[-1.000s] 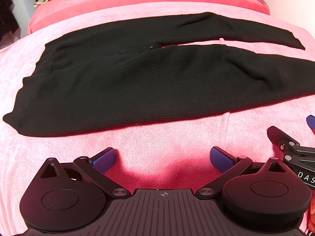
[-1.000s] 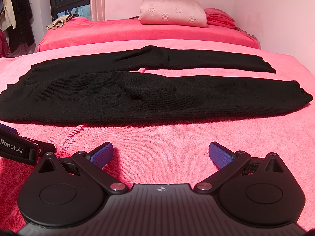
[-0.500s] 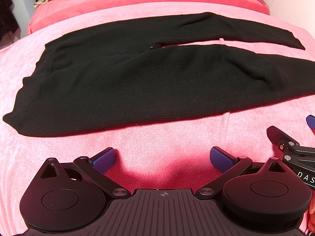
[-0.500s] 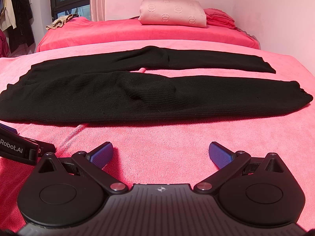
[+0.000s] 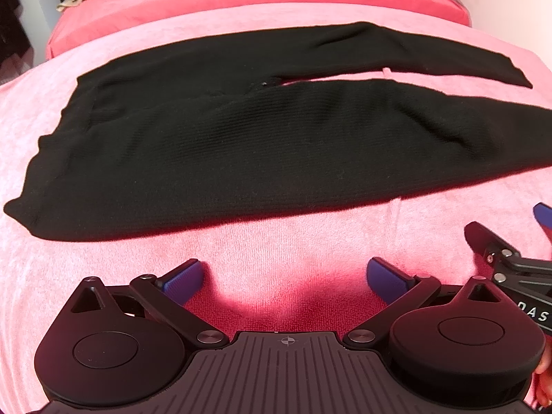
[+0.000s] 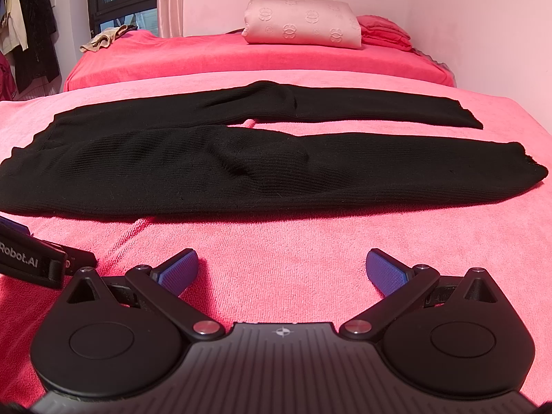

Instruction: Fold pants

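Note:
Black knit pants (image 5: 241, 145) lie spread flat on the pink bed cover, waist to the left, both legs running right, with a narrow gap between the legs. They also show in the right wrist view (image 6: 241, 172). My left gripper (image 5: 283, 276) is open and empty, just short of the near edge of the pants, toward the waist half. My right gripper (image 6: 281, 269) is open and empty, just short of the near leg. Each gripper shows at the edge of the other's view.
The pink towel cover (image 6: 310, 234) spreads under everything. A red bed (image 6: 241, 58) stands behind with a folded pink quilt (image 6: 303, 24) and a beige cloth (image 6: 103, 38). Dark clothes (image 6: 31, 48) hang at far left. A wall is at the right.

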`<state>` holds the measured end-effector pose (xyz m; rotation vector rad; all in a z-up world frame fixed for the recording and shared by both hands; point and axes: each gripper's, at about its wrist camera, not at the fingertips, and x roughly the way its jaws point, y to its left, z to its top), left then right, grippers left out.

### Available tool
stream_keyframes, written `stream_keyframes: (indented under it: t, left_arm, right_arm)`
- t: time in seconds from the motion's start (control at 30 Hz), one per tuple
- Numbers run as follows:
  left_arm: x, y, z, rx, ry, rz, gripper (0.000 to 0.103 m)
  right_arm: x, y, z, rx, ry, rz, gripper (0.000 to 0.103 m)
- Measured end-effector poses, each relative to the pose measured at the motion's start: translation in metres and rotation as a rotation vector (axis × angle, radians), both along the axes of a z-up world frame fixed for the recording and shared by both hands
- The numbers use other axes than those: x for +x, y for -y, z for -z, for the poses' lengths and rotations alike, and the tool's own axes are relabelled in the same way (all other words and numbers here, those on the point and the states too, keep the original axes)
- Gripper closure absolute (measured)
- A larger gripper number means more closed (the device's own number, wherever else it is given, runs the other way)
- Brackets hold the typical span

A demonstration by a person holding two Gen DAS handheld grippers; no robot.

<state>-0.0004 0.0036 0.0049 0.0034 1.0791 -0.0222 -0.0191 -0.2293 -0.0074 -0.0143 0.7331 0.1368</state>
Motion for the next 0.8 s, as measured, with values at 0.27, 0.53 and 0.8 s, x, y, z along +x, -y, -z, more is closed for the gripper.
stream_keyframes:
  t: [0.27,0.53,0.8]
  left_arm:
    - [0.002,-0.03,-0.041,-0.033,0.126,-0.051,0.0]
    - [0.037,-0.064,-0.034,-0.01,0.212,-0.131,0.0]
    - [0.052,-0.096,0.004,-0.049,0.137,-0.203,0.0]
  right_arm:
    - [0.005,0.006,-0.001,0.012,-0.015,-0.052,0.0]
    - [0.02,0.073,-0.014,0.173,0.03,0.039,0.0]
    - [0.08,0.21,-0.005,0.332,0.055,0.558,0.018]
